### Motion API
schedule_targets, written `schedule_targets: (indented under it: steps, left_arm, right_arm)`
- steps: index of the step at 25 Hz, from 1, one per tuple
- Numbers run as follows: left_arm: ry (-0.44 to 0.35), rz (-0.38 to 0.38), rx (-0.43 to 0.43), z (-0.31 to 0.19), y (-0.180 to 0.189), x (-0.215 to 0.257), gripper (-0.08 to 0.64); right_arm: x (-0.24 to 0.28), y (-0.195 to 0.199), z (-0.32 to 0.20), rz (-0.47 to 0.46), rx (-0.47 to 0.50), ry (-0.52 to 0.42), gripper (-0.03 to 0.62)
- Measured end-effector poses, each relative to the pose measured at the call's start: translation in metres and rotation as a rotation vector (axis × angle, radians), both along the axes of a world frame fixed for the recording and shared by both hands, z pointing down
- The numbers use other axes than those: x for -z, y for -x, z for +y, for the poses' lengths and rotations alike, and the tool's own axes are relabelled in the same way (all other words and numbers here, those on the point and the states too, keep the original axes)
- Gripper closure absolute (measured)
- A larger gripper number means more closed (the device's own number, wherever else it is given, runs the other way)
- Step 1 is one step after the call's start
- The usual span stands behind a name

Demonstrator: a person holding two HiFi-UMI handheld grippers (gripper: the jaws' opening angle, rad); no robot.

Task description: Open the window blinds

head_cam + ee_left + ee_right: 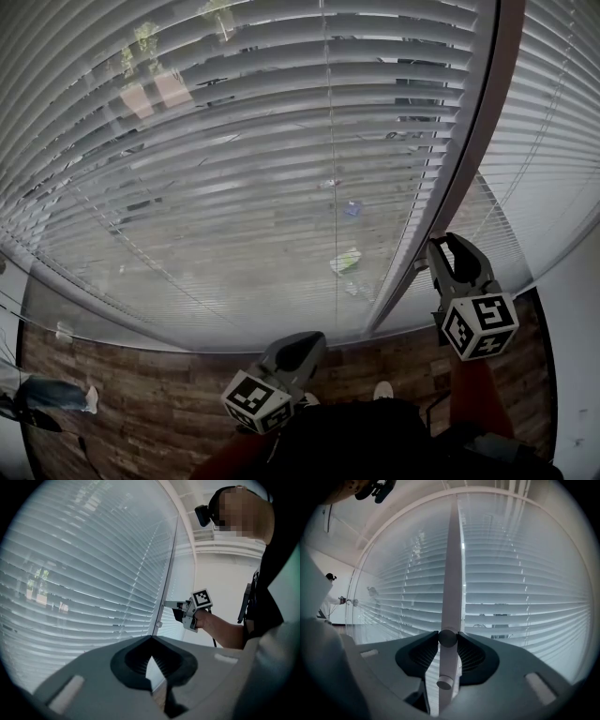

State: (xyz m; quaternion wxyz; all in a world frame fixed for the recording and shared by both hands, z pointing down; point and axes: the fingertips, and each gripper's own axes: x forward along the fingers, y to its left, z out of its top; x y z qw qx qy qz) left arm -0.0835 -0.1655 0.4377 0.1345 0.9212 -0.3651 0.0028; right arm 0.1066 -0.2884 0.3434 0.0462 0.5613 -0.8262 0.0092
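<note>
White slatted blinds [234, 169] cover the window in front of me, their slats partly tilted so the street below shows through. In the right gripper view a thin grey wand [447, 638] hangs in front of the upright window post [453, 564]. My right gripper [448, 639] is shut on this wand, and the wand's lower end shows just below the pads. The head view has the right gripper [453, 246] up against the post [469, 159]. My left gripper [305, 342] is lower and nearer to me, shut and holding nothing, pointing at the blinds [84, 573].
A second blind [553, 141] hangs to the right of the post. Lift cords [330, 141] run down the slats. A wood-patterned floor [141, 403] lies below the window, and a white wall [220, 578] stands to the right.
</note>
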Motion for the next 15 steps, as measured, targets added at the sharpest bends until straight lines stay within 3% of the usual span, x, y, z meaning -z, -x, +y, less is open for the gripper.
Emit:
schedule_targets:
  steps: [15]
  left_arm:
    - [0.011,-0.005,0.008,-0.0001,0.0017,-0.0014,0.560]
  right_arm:
    - [0.0011,0.0055,-0.0002,0.357,-0.021,-0.082,0.442]
